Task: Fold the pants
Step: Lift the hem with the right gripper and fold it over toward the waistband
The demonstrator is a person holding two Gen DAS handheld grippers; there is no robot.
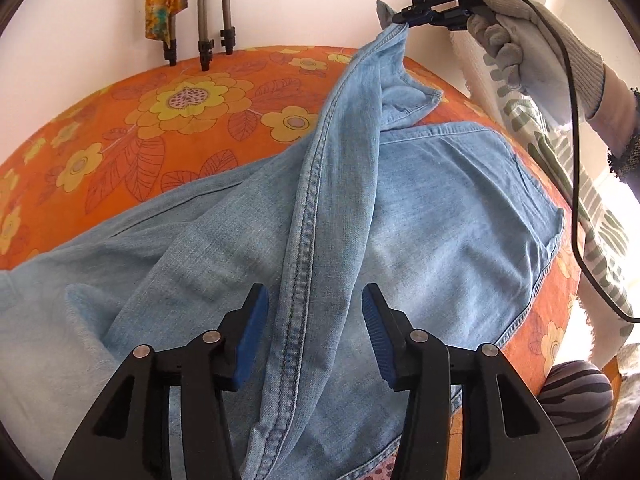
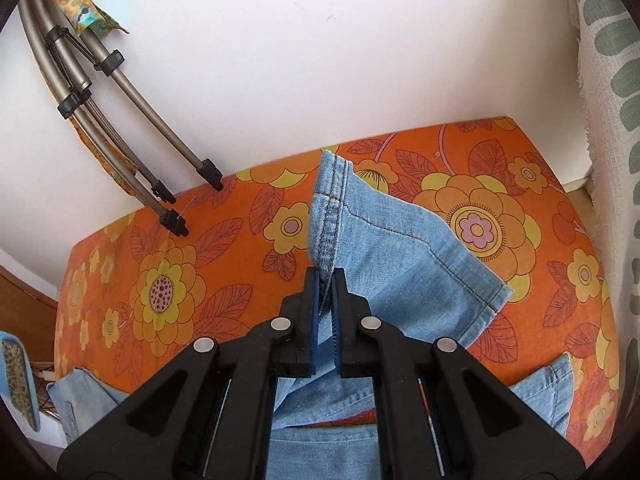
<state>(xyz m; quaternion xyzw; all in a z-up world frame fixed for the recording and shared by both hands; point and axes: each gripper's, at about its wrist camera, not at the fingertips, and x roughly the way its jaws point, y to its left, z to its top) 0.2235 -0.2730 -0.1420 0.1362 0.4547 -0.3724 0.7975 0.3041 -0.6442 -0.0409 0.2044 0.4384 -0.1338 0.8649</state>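
Light blue denim pants (image 1: 420, 216) lie spread on an orange flowered surface (image 1: 120, 140). My left gripper (image 1: 315, 312) is open, its blue pads on either side of a raised seam ridge of one leg, close above the cloth. My right gripper (image 1: 404, 20) is shut on the hem end of that leg and holds it up, so the leg stretches in a taut ridge between the two grippers. In the right wrist view the right gripper (image 2: 326, 276) pinches the seam and the hem (image 2: 332, 184) hangs out ahead over the surface (image 2: 160, 288).
A white wall (image 2: 320, 40) stands behind the surface. Grey tripod legs (image 2: 120, 120) with a patterned cloth lean on it at the left. A white and green curtain (image 2: 612, 120) hangs at the right. A zebra-striped round object (image 1: 576, 396) sits at the lower right.
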